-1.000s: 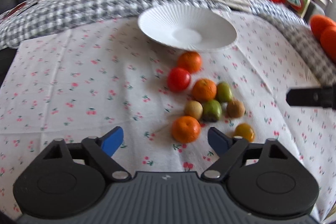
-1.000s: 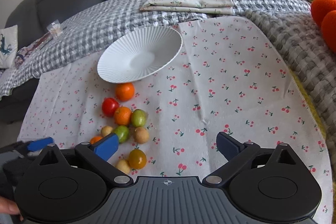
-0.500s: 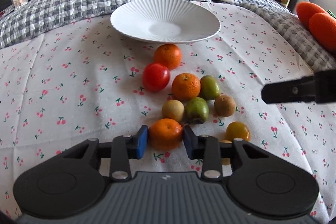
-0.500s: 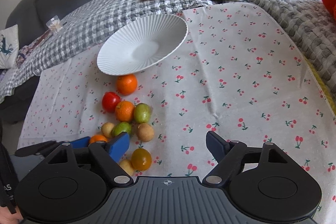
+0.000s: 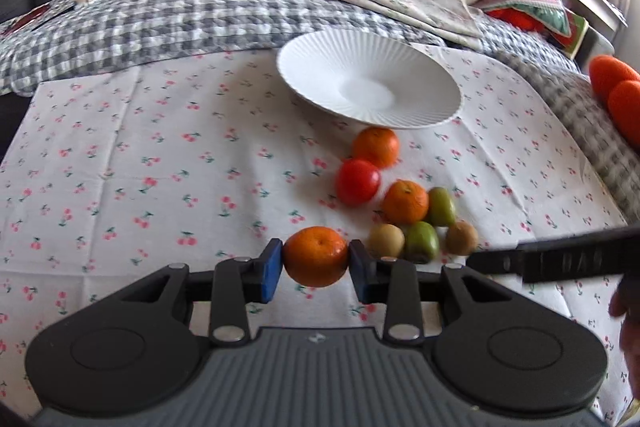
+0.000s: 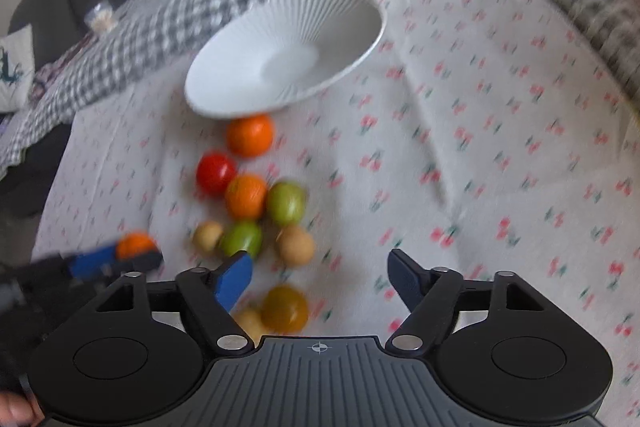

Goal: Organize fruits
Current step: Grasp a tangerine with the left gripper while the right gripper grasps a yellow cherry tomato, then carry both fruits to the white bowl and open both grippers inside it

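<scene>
Gripping a round orange mandarin [image 5: 316, 255] between both blue pads, left gripper [image 5: 316, 269] holds firm; right gripper [image 6: 318, 277] closes, empty, yellow-brown tomato [image 6: 285, 309] beneath.

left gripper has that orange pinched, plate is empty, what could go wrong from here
1. The left gripper holds the orange only by its two sides; round fruit might slip out on the way to the plate.
2. The right gripper, jaws closing with nothing between the pads, is low by the yellow fruit; a poor approach could knock the cluster apart.
3. The plate sits tilted on soft bedding, so a dropped orange may roll out.
</scene>
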Available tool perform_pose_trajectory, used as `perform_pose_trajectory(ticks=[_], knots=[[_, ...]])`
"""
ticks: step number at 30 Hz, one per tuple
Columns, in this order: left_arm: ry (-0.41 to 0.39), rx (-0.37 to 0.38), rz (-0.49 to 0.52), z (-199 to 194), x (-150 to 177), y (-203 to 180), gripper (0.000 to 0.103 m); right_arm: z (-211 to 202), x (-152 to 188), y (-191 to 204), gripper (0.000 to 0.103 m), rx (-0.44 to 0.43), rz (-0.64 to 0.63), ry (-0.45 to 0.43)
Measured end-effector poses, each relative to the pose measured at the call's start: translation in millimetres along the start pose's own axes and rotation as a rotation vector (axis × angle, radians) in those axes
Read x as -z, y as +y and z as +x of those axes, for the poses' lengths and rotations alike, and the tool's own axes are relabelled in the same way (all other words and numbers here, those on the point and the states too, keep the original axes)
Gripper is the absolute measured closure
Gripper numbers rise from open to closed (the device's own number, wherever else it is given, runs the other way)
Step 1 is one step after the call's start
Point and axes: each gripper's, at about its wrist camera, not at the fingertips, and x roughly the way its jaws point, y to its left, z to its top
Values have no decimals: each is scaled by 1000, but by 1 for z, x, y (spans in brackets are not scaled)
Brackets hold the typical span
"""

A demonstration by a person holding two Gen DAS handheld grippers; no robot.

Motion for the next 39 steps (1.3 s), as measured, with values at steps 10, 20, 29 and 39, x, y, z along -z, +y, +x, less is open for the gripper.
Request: perform_pose_trajectory(ticks=[10, 20, 29, 39], knots=[[6, 35, -22, -4, -1, 4, 69, 8, 10, 20, 73, 30, -70, 34], [5, 21, -29, -4, -2, 3, 69, -3, 9, 21, 78, 37, -92, 4], [-16, -3, -36, -6, -14, 4, 69, -23, -12, 3, 78, 63, -47, -77], [-44, -13, -46, -1, -39, -4, 69, -34, -40, -12, 78, 91, -38, -161]])
